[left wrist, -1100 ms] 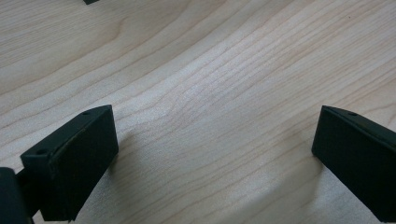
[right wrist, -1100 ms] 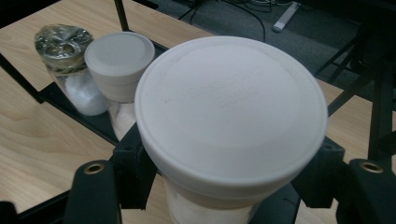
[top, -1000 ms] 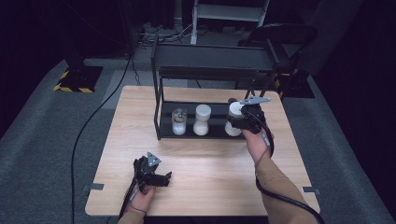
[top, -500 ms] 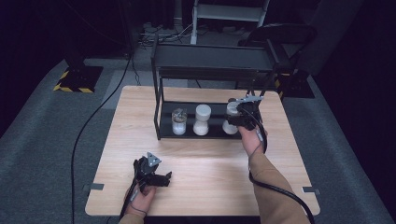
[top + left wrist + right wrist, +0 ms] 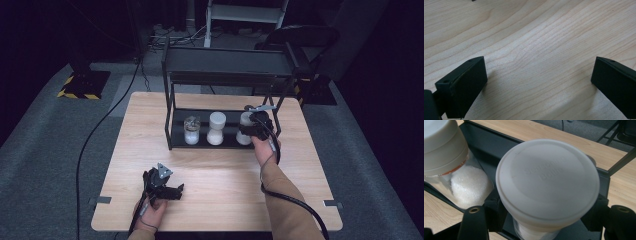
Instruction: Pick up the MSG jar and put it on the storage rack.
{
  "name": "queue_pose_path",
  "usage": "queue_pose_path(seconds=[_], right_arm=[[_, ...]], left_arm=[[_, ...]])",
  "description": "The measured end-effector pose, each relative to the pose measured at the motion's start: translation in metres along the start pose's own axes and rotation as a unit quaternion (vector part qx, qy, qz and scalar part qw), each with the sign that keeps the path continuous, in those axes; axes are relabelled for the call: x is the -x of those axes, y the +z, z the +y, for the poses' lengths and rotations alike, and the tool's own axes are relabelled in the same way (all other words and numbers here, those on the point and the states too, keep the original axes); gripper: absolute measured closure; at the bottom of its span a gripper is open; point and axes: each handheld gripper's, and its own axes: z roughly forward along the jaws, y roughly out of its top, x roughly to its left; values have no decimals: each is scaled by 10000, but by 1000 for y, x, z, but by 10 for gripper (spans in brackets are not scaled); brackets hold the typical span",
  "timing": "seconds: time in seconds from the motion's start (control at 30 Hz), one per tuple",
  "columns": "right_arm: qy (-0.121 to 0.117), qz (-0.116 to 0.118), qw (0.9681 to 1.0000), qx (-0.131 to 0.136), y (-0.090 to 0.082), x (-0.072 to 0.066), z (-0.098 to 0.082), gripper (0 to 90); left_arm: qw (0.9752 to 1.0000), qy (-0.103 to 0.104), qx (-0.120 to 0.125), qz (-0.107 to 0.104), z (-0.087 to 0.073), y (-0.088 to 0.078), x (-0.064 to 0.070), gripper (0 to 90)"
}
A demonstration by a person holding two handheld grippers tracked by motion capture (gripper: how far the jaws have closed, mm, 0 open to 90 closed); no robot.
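In the high view a light wooden table takes up the middle of the frame, and a black two-tier shelf rack stands on its far half. On the rack's lower tray three jars stand in a row: a glass jar with a metal top at the left, a white-lidded jar in the centre, and a second white-lidded jar at the right, partly covered by the tool that grips it. The right gripper, right of centre in the frame, reaches in from the tray's near edge with the person's right hand behind it and a tan sleeve running down to the bottom edge; its jaws are closed around that right-hand jar. The left gripper sits in the lower left of the frame, low over the table's near part and well apart from the rack, with the left hand below it. In the left gripper view the two black jaws rise from the lower left and lower right corners, standing wide apart with nothing but bare wood grain between them. In the right gripper view the held jar's round white lid covers the centre of the frame, the black jaws pressing its body from lower left and lower right; the neighbouring white-lidded jar, with white grains inside, stands in the upper left on the same black tray.
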Motion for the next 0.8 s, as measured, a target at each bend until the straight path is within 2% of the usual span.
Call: queue_pose_path(seconds=[0.23,0.37,0.57,0.8], right_arm=[[102,78,9999,58,0,6,-5,328],[120,103,9997,204,-6,9,-6,210],[-1,79,9994,328,-22,5,-1,89],[-129,-27,9986,516,-48,-5,-6,47]], left_arm=[[10000,-34,5,16,0,0,1,0],[10000,-45,-2,27,0,0,2,0],[10000,-45,2,33,0,0,2,0],[10000,-49,2,35,0,1,2,0]])
